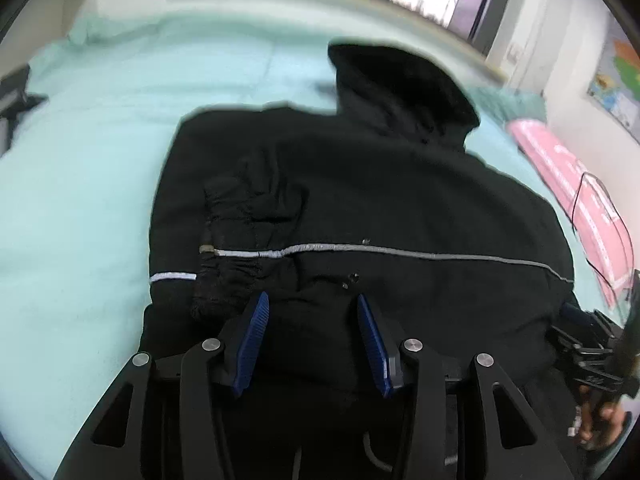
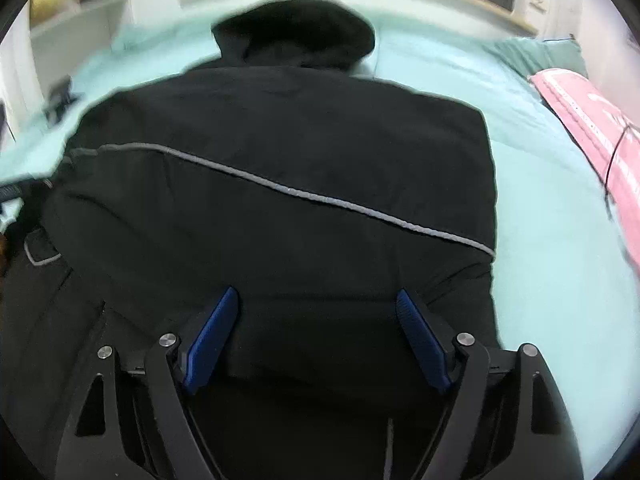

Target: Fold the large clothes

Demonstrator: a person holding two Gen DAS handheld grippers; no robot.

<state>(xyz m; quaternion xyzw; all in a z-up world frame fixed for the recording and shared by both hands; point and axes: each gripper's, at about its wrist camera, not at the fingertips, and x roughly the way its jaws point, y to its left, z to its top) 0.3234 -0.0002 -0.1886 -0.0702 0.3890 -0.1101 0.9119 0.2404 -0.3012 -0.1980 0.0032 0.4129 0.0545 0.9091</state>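
Note:
A black hooded jacket [image 1: 380, 200] with a thin reflective stripe [image 1: 320, 248] lies flat on a mint-green bed [image 1: 80, 200], hood [image 1: 400, 84] toward the far side. A sleeve with a ribbed cuff [image 1: 232, 264] is folded in over its left part. My left gripper [image 1: 312, 304] is open, its blue pads [image 1: 256, 328] over the jacket's near hem, holding nothing. In the right wrist view the jacket [image 2: 300, 160] fills the middle, hood [image 2: 296, 36] at the far end. My right gripper [image 2: 316, 300] is open wide over the near hem, empty. It also shows at the right edge of the left wrist view [image 1: 588, 344].
A pink folded item [image 1: 572, 184] with a dark cable lies on the bed's right side; it also shows in the right wrist view [image 2: 592, 128]. A dark object [image 1: 16, 92] sits at the bed's left edge. Windows and a white wall stand beyond the bed.

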